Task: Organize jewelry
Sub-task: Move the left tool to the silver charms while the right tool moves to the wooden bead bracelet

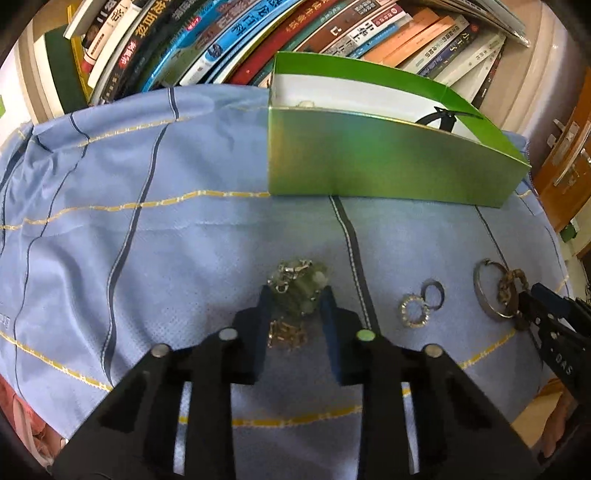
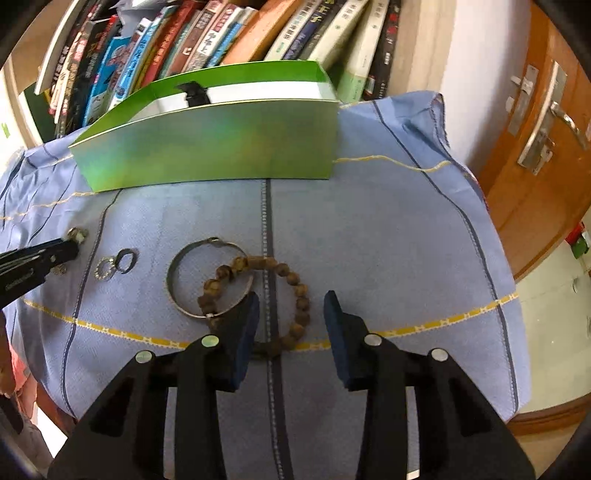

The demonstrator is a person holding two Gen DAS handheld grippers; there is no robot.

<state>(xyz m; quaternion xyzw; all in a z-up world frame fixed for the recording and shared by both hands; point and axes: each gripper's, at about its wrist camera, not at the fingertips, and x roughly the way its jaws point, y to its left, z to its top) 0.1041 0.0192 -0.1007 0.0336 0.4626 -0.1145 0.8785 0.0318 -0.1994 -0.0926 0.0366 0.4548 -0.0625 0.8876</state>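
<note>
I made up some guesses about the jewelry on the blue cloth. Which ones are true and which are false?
1. The green box stands at the far edge of the blue cloth, in front of books. True.
2. The wooden bead bracelet is inside the box. False: it lies on the cloth, overlapping the silver bangle.
3. The left gripper has its fingers around a clump of green stones. True.
4. The right gripper is squeezed shut on the bangle. False: its fingers stand apart over the bead bracelet.
5. Two small rings lie side by side on the cloth. True.
</note>
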